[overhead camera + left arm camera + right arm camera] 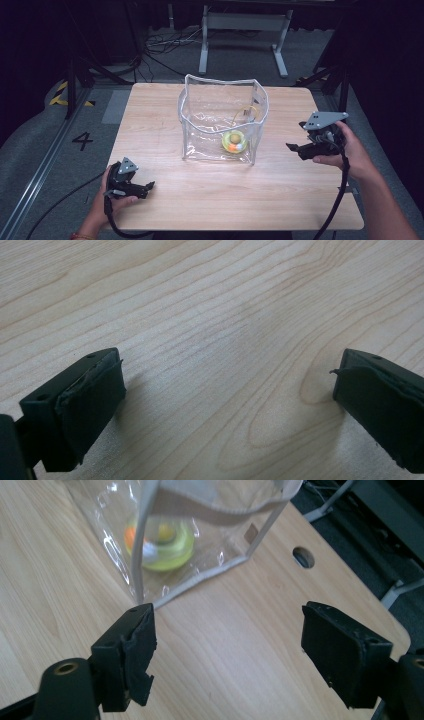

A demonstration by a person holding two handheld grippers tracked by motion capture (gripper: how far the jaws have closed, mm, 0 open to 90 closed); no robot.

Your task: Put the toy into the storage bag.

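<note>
A clear plastic bag [220, 117] with white trim stands open-topped at the middle of the wooden table [165, 195]. Inside it, at the bottom right, lies a yellow-green round thing [234, 142] with orange and yellow bits; the right gripper view shows that round thing [162, 542] through the bag's wall [107, 510]. My left gripper [149, 187] rests low at the table's front left, open, with bare wood between its pads [92, 397]. My right gripper [294, 148] hovers right of the bag, open, its jaws pointing at the bag's near corner.
A round cable hole [303, 557] sits in the tabletop near the far right edge. Beyond the table stands a white metal frame [245, 30] with cables on the floor. A "4" mark [82, 140] is on the floor at left.
</note>
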